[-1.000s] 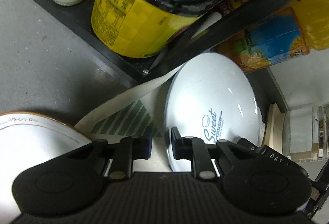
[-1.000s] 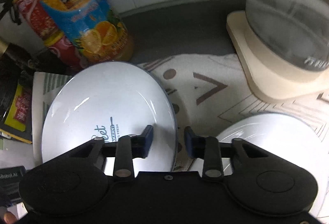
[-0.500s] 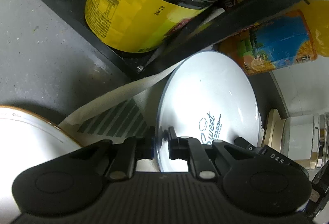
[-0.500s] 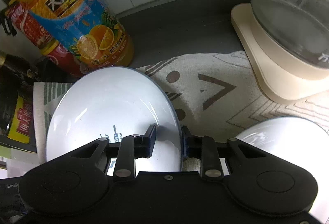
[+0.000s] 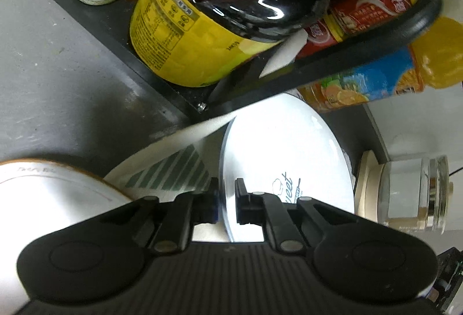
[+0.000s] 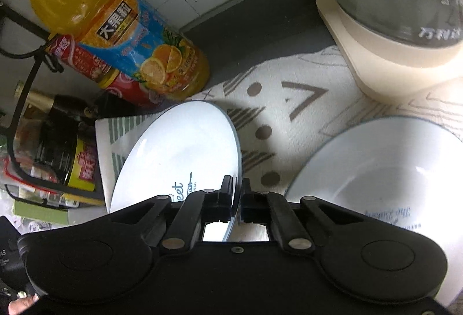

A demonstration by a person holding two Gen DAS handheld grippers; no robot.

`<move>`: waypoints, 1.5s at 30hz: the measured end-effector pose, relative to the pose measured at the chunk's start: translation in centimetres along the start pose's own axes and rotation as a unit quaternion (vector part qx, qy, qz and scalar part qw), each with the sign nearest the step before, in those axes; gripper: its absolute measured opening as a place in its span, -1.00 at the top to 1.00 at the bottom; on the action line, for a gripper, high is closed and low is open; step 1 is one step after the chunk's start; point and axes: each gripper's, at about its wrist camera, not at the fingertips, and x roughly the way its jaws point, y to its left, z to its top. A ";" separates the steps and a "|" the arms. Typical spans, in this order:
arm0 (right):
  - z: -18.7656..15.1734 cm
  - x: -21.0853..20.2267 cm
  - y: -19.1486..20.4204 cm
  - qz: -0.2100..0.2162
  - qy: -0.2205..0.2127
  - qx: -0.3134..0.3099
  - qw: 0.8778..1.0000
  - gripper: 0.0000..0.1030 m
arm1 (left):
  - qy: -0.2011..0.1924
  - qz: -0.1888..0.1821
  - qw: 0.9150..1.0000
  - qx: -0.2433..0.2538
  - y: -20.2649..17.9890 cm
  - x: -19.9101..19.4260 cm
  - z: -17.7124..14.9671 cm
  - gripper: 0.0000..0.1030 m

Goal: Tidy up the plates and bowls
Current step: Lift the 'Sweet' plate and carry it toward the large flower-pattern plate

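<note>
Both tools, left (image 5: 226, 200) and right (image 6: 236, 199), now clamped on glossy round plate (image 5: 285, 153) (tilted)

Left gripper (image 5: 226, 200) clamped tight, angled downward; right gripper (image 6: 236, 199) likewise

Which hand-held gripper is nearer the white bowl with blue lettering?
Right. The right hand-held gripper, clamped on the plate's rim, sits directly beside the bowl. The left hand-held gripper grips the plate's opposite rim, farther away.
</note>
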 end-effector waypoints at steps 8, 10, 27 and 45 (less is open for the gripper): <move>-1.6 -1.8 1.0 0.005 0.004 -0.017 1.000 0.87 | -0.003 0.002 1.000 -0.008 0.5 -2.3 -1.6 0.86; -2.0 -2.2 1.3 0.006 0.007 -0.020 1.000 0.87 | -0.007 0.003 1.000 -0.012 0.5 -2.9 -2.0 0.86; -4.3 -5.3 2.5 0.051 0.010 -0.073 0.996 0.85 | -0.053 0.012 0.998 -0.034 1.9 -8.7 -6.5 0.86; -7.6 -5.1 5.8 0.092 0.054 -0.137 0.985 0.82 | -0.099 0.034 0.989 -0.101 6.6 -13.4 -10.4 0.86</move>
